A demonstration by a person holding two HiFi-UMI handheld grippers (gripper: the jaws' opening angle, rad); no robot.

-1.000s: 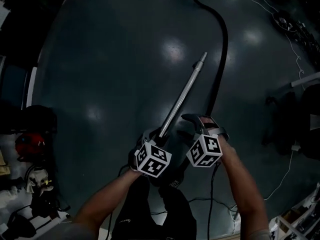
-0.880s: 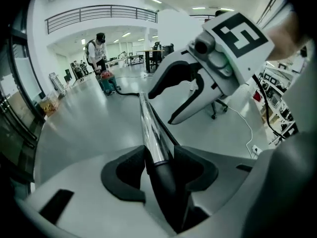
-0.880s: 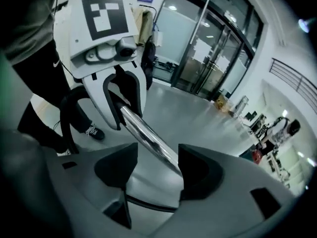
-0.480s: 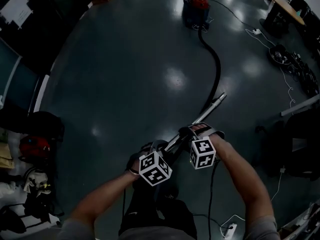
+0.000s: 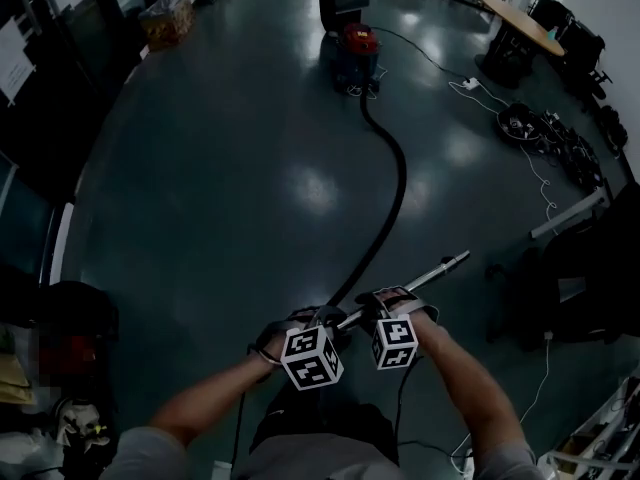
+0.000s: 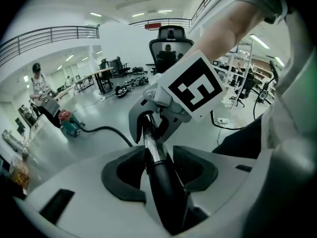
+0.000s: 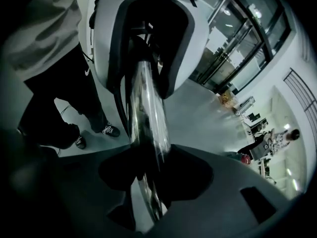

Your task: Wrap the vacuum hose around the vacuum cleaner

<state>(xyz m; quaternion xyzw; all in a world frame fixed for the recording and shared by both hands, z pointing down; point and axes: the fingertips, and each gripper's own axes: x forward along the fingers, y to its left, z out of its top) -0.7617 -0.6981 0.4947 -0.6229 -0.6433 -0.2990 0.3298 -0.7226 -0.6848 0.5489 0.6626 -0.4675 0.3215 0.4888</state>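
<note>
Chrome wand (image 5: 425, 279) in tongs (image 6: 158, 156) (right (image 7: 151, 168) closing)

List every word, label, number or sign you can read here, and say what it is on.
None can be read.
Left cube and right cube: black-and-white square code patterns, no letters or numbers.
Wall sheet: too small to read.
Red sign under the balcony: too blurred to read.
</note>
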